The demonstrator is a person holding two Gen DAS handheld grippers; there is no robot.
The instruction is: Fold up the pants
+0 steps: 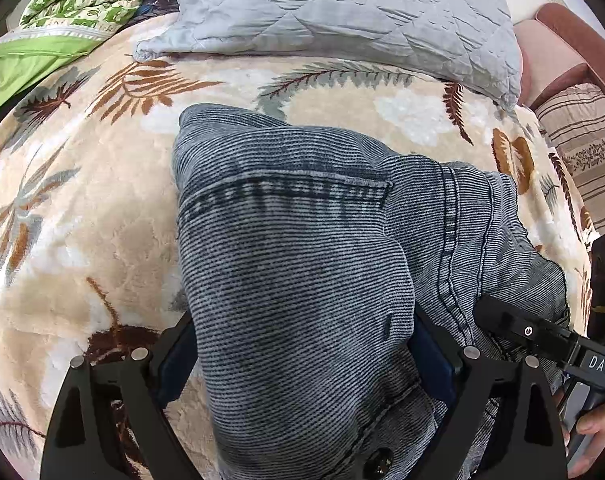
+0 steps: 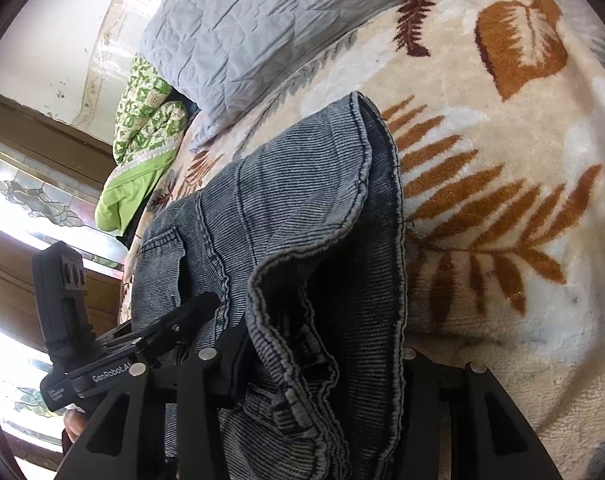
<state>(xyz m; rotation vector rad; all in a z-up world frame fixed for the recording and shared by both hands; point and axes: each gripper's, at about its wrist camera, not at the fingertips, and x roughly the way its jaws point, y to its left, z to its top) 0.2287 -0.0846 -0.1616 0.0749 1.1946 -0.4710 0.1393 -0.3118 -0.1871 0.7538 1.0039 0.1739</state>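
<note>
In the left view the left gripper (image 1: pixel 302 364) is clamped on the gray pants (image 1: pixel 294 248) lying on the leaf blanket (image 1: pixel 82 208), and in the right view the right gripper (image 2: pixel 322 376) is clamped on the pants' (image 2: pixel 302 208) bunched edge, near a gray pillow (image 2: pixel 238 40).

The pants (image 1: pixel 286 240) are ribbed, faded blue-grey denim-like cloth, matt and coarse. The blanket (image 1: pixel 82 220) looks plush and fuzzy. The grey quilt (image 1: pixel 342 12) is stitched, crinkled cloth. The left tongs (image 1: pixel 302 356) seem matt black plastic with metal pins.
</note>
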